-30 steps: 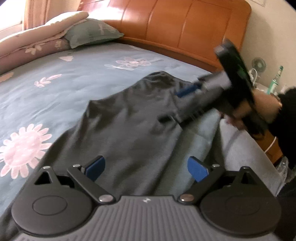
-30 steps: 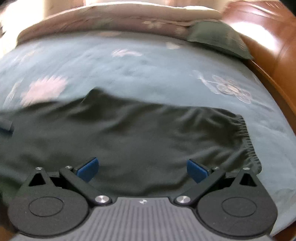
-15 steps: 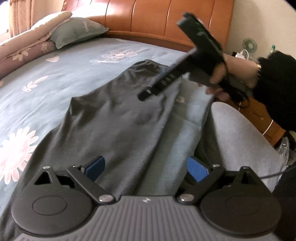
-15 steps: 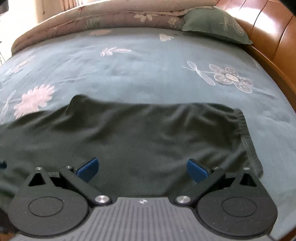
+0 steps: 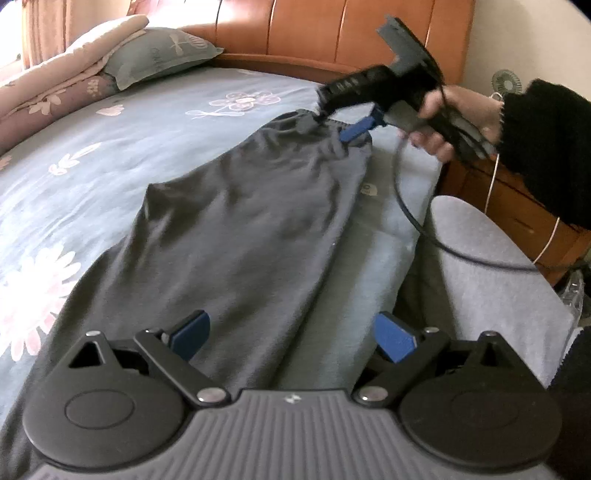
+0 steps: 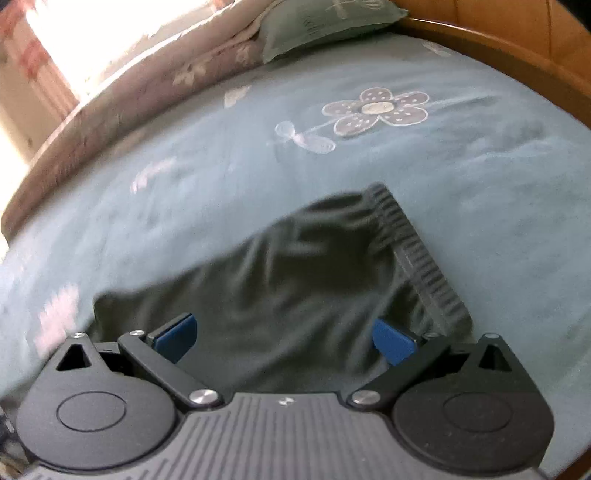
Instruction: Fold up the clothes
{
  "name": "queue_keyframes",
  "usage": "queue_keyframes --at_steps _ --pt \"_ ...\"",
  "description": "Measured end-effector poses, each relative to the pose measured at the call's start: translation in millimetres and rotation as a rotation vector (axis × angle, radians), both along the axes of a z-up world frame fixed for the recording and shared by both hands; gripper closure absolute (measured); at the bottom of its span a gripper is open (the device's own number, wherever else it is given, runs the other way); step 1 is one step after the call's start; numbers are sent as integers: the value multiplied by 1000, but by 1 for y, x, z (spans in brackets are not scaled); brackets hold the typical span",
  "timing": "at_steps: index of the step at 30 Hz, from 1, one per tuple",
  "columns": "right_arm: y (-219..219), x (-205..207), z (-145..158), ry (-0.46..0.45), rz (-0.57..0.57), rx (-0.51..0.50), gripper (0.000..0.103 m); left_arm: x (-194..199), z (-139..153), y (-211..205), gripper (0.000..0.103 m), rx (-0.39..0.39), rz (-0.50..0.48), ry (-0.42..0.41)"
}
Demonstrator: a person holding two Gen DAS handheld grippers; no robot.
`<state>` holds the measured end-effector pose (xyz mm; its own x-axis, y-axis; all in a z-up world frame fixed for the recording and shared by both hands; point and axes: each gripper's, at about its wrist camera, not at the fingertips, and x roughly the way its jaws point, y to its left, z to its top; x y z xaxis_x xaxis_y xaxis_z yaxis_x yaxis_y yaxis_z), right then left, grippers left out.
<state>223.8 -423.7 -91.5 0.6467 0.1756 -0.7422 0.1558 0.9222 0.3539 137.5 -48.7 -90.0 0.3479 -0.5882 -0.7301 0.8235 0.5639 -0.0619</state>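
Dark grey trousers (image 5: 236,236) lie lengthwise on the floral bedsheet (image 5: 110,155), ribbed elastic waistband (image 6: 421,258) at the headboard end, legs running toward the person. They appear already doubled leg over leg; the cloth is rumpled near the waist.

Left gripper (image 5: 291,336): jaws apart, holding nothing, hovering above the lower leg section close to the near edge of the bed. Its blue pads (image 5: 192,334) straddle the trouser edge and bare sheet.

Right gripper (image 6: 284,338): jaws apart, empty, poised just over the waist end, the waistband corner beside its right pad. In the left wrist view the right hand (image 5: 447,122) holds it angled down, fingertips at or very near the fabric; contact cannot be confirmed.

Step in hand, by judgement: approach to grasp, waist end and leg end, ahead of a lengthwise fold. No fold across the length is made yet.

Next move likely calls for the right jaws to lower and close on the waistband through both layers, the left on the leg hem, then carrying one end over the other without dragging the lower layer.

Pillow (image 5: 159,55) and wooden headboard (image 5: 369,33) beyond.
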Motion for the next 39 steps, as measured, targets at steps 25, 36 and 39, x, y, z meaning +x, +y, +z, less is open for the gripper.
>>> queue_keyframes --at_steps 25,36,39 --pt "77 -20 -32 22 91 -288 0 10 -2 6 7 13 48 1" --pt "99 -19 -29 -5 -27 -356 0 33 15 25 7 -55 117 1" --pt "118 -20 -9 -120 -13 -350 0 48 20 41 7 -78 198 4"
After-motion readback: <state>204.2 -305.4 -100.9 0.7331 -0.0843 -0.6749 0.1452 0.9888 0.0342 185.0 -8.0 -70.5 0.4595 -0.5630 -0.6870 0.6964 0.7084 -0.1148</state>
